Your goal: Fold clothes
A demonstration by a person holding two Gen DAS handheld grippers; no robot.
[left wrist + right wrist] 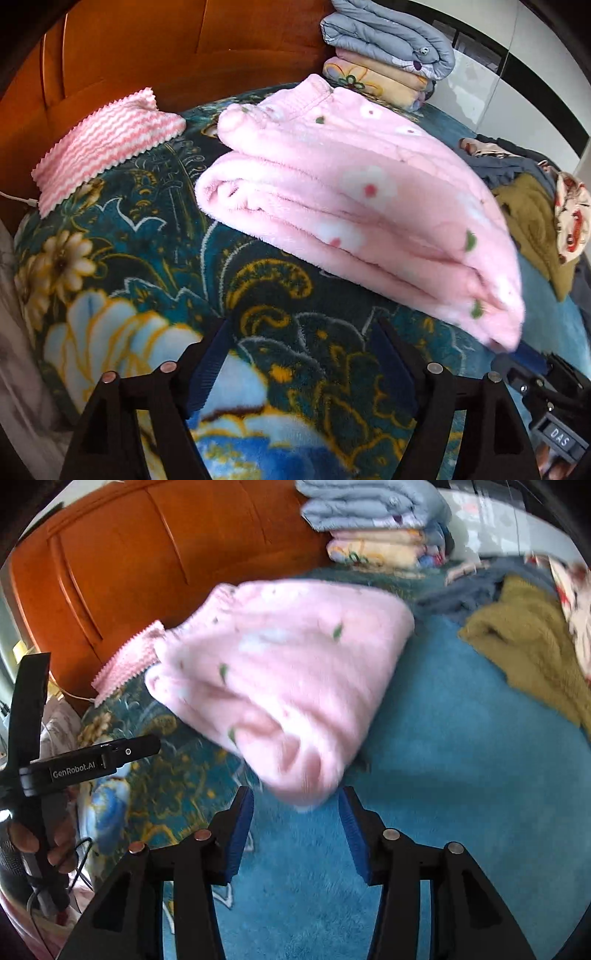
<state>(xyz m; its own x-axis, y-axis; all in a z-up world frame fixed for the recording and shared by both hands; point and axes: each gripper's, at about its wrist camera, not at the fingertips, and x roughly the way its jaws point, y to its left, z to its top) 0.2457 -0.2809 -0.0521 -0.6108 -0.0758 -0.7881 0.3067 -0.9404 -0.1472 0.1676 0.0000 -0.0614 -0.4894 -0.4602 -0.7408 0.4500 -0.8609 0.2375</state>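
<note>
A pink fleece garment with flower print (351, 206) lies folded into a thick bundle on the bed. My left gripper (299, 332) hovers over the bedspread in front of the bundle's near edge, jaws wide apart with only bedspread between them. In the right wrist view the garment (280, 679) is blurred. Its near corner hangs just ahead of my right gripper (295, 812), between the blue pads (240, 823), with gaps on both sides. A hand holds the left gripper (94, 709) at the far left.
The bed carries a teal floral bedspread (147, 258) and a plain blue blanket (461, 775). A pink zigzag cloth (107, 147) lies by the wooden headboard (147, 55). Folded quilts (388, 44) are stacked at the back. Unfolded clothes, one olive (532, 229), are piled at the right.
</note>
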